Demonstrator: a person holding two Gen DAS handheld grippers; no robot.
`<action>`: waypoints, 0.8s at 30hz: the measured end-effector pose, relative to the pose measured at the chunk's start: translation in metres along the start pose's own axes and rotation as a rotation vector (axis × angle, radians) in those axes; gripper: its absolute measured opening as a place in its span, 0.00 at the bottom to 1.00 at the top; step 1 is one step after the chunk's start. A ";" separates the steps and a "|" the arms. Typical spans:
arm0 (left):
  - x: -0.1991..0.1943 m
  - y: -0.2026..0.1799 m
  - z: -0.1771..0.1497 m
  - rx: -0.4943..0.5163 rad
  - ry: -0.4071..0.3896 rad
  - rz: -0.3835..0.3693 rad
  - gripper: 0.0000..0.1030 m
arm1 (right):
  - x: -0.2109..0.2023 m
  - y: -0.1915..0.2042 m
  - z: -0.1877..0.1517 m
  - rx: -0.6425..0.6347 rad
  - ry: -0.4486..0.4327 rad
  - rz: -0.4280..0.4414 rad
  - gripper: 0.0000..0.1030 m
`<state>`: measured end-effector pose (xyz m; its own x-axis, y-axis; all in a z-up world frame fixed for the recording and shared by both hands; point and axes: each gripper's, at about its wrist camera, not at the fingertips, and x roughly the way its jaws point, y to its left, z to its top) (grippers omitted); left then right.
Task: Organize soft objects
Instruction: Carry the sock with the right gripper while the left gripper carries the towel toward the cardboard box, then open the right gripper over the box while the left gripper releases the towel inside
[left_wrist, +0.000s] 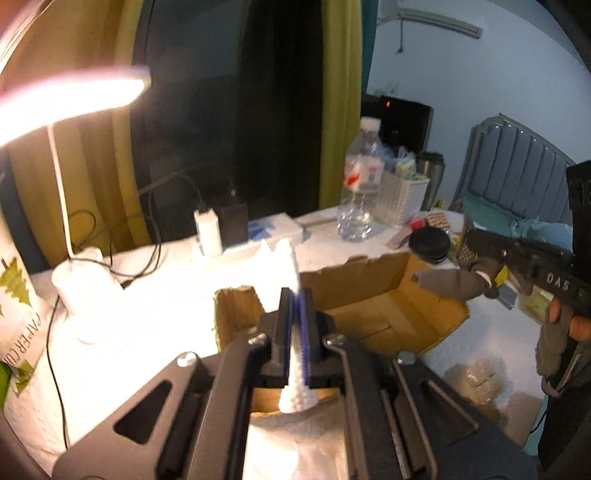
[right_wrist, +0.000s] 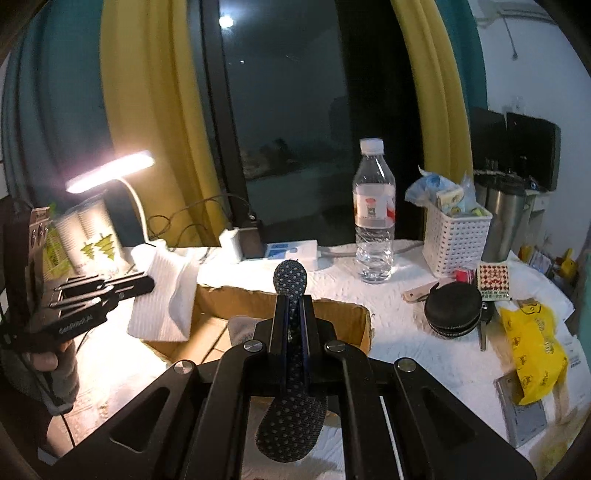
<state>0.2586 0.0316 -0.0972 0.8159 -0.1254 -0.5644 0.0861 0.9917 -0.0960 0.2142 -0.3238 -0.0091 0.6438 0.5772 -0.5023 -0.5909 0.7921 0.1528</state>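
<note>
Left tongs (left_wrist: 295, 325) clamped on white cloth (left_wrist: 280, 258); right tongs (right_wrist: 293, 325) on dotted insole (right_wrist: 290, 421). Both light, floppy; grip mid-length over cardboard box (right_wrist: 332, 314).

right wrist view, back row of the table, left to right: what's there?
Desk lamp → white charger → water bottle → white basket → steel tumbler.
</note>
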 end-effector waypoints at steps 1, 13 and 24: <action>0.005 0.002 -0.001 -0.007 0.014 -0.003 0.06 | 0.006 -0.002 0.000 0.009 0.007 0.000 0.07; 0.005 0.009 -0.004 -0.035 0.030 0.019 0.69 | 0.024 -0.001 -0.004 0.024 0.042 -0.040 0.40; -0.040 0.006 -0.010 -0.031 -0.014 0.017 0.70 | -0.018 0.009 -0.016 0.037 0.024 -0.065 0.40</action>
<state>0.2208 0.0420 -0.0840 0.8251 -0.1078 -0.5546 0.0547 0.9923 -0.1115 0.1895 -0.3306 -0.0117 0.6678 0.5201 -0.5325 -0.5298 0.8346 0.1507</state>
